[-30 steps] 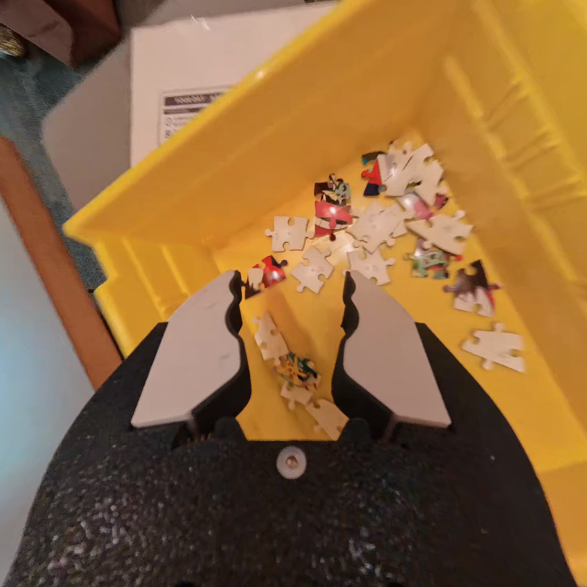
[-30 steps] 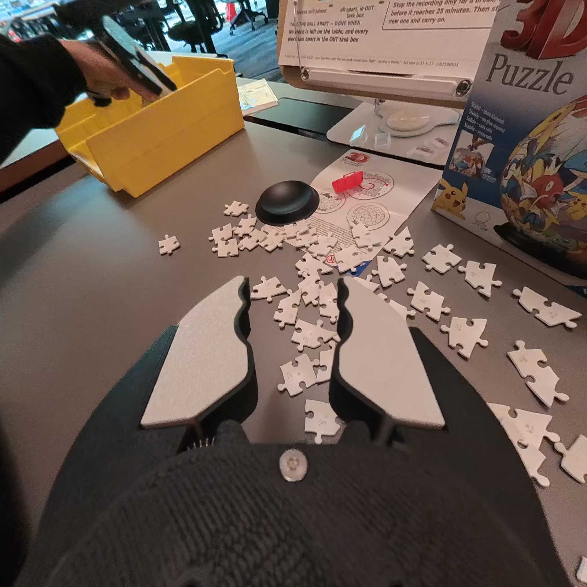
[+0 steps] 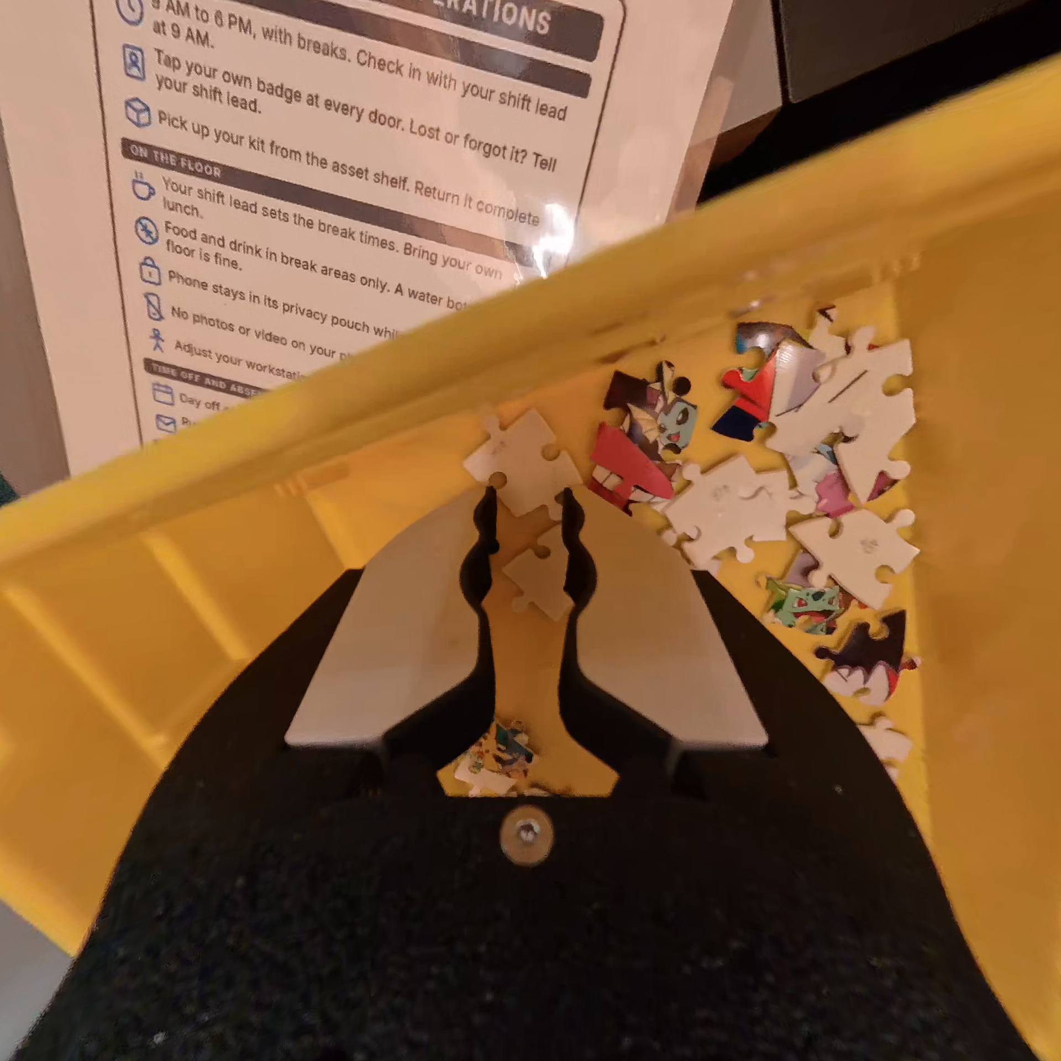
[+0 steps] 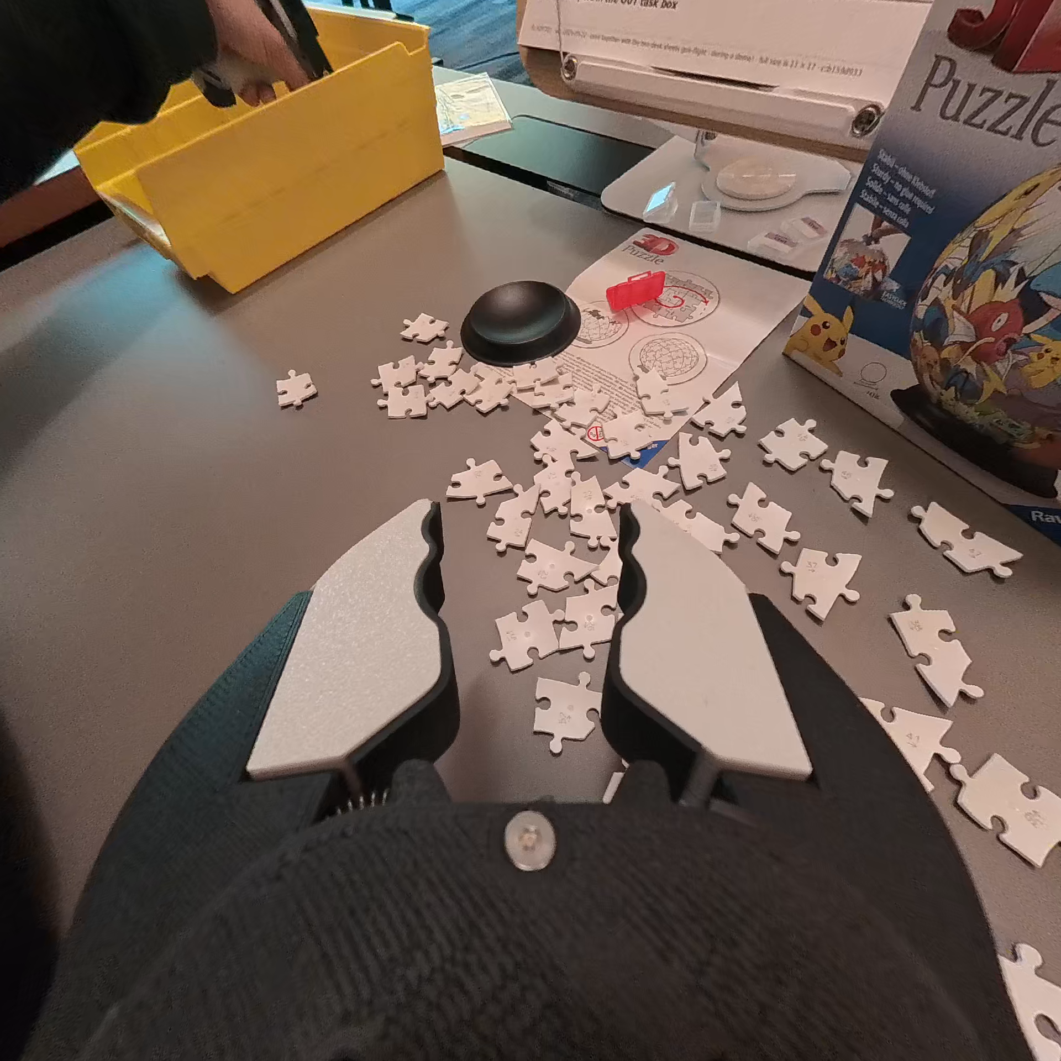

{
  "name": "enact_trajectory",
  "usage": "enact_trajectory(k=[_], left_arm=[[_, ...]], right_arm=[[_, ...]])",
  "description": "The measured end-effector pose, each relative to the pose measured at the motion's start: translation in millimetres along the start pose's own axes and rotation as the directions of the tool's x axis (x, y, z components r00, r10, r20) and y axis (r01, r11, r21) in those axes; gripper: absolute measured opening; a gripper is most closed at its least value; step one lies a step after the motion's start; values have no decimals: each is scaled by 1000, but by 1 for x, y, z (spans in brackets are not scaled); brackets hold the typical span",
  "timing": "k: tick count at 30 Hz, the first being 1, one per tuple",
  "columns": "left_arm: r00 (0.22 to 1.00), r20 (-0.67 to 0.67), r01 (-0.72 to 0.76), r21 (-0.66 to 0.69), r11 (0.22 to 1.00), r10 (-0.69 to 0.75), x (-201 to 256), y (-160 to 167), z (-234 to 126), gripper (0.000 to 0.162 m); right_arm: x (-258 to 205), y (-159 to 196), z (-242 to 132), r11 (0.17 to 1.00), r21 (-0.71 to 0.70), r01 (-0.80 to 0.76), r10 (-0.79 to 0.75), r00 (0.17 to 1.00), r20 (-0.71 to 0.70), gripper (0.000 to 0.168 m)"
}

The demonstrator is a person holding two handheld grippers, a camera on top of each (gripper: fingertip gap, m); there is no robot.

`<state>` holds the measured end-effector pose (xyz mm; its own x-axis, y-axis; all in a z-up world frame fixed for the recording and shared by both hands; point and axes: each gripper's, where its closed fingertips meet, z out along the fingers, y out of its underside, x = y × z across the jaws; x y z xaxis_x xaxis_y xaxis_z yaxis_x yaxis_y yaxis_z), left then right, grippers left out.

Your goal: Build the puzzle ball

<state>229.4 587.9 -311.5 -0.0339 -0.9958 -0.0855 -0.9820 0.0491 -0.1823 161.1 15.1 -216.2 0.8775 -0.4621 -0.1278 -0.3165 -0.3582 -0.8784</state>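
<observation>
My left gripper (image 3: 528,498) is inside the yellow bin (image 3: 229,574). Its jaws are nearly closed on the lower edge of a white, face-down puzzle piece (image 3: 523,459) by the bin's far wall. A second white piece (image 3: 539,574) lies on the bin floor between the fingers. Several loose pieces (image 3: 729,505), some picture side up, lie to the right. In the right wrist view, my right gripper (image 4: 531,511) is open and empty, hovering over many white face-down pieces (image 4: 551,568) spread on the grey table. The left gripper (image 4: 293,40) shows in a hand inside the bin (image 4: 287,189).
A black round stand (image 4: 519,321) sits mid-table beside an instruction leaflet (image 4: 689,344) with a small red plastic part (image 4: 635,290) on it. The puzzle box (image 4: 947,287) stands at the right. A white stand base (image 4: 746,184) is behind. A laminated sheet (image 3: 344,201) stands behind the bin.
My left gripper has moved down toward the bin's far wall, and its jaws have closed from wide open onto a white piece. My right gripper has stayed open over the table pieces.
</observation>
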Motion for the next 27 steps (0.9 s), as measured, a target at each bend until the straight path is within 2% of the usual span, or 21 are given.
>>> enact_trajectory(k=[1,5,9,11,13,15,17,20,23,27], left_arm=[[1000,8,-15,6,1000,15,1,1,-1,21],[998,23,-57,107,993,54,6,-4,-24,21],[990,46,-143,244,959,136,15,-8,-74,21],[976,48,-218,339,915,215,28,-9,-105,21],[926,58,-356,459,814,373,59,-8,-139,21],[819,98,-524,528,668,565,105,4,-167,21],[678,182,-680,522,515,712,150,22,-184,21],[395,299,-856,463,230,869,225,51,-190,21],[132,340,-915,404,-18,931,298,77,-176,21],[-119,259,-903,373,-213,959,375,110,-131,21]], right_arm=[[0,0,-1,1000,0,4,-4,1000,-1,59],[0,0,-4,1000,9,5,-5,1000,-6,60],[-1,-3,-6,1000,26,5,-5,1000,-1,60],[-4,-5,-4,999,35,0,0,1000,12,60],[-12,-9,0,999,52,-11,9,999,42,59],[-23,-13,6,998,68,-11,5,996,89,59],[-34,-16,15,998,62,4,-11,992,122,59],[-55,-19,28,998,58,32,-42,982,182,58],[-73,-18,41,998,36,50,-57,974,221,56],[-89,-10,54,998,-3,65,-62,969,240,54]])
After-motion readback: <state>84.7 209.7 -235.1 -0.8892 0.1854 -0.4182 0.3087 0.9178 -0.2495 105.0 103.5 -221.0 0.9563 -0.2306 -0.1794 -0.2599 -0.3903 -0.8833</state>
